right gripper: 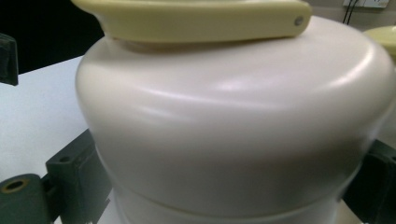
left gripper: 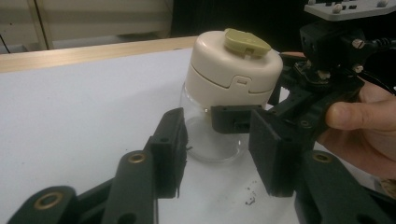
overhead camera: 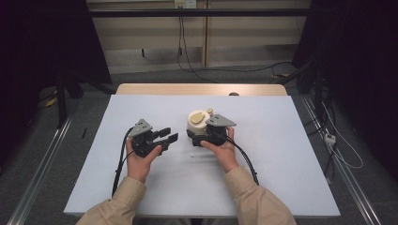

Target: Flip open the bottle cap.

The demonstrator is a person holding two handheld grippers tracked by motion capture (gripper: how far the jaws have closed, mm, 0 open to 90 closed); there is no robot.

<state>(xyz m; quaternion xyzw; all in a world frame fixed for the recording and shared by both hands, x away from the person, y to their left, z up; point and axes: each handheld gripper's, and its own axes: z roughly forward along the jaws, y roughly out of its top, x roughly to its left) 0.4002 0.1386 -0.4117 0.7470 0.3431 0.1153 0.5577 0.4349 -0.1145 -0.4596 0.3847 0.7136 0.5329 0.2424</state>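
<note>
A glass jar point(overhead camera: 197, 125) with a cream lid point(left gripper: 233, 65) and an olive-yellow flip handle point(left gripper: 246, 42) stands upright in the middle of the white table point(overhead camera: 263, 154). My right gripper point(overhead camera: 195, 137) comes in from the jar's right. Its jaws sit on both sides of the jar, one finger point(left gripper: 231, 120) pressed against the clear glass below the lid. In the right gripper view the lid point(right gripper: 233, 130) is very close, with a finger point(right gripper: 70, 177) at each lower corner. My left gripper point(overhead camera: 169, 135) stands open a little to the left of the jar, nothing between its pads point(left gripper: 170, 149).
A small olive knob point(overhead camera: 210, 111) sits just behind the jar. A few dark specks point(left gripper: 251, 200) lie on the white surface in front of the jar. A wooden strip point(overhead camera: 202, 89) runs along the table's far edge. Cables lie on the floor beyond and to the right.
</note>
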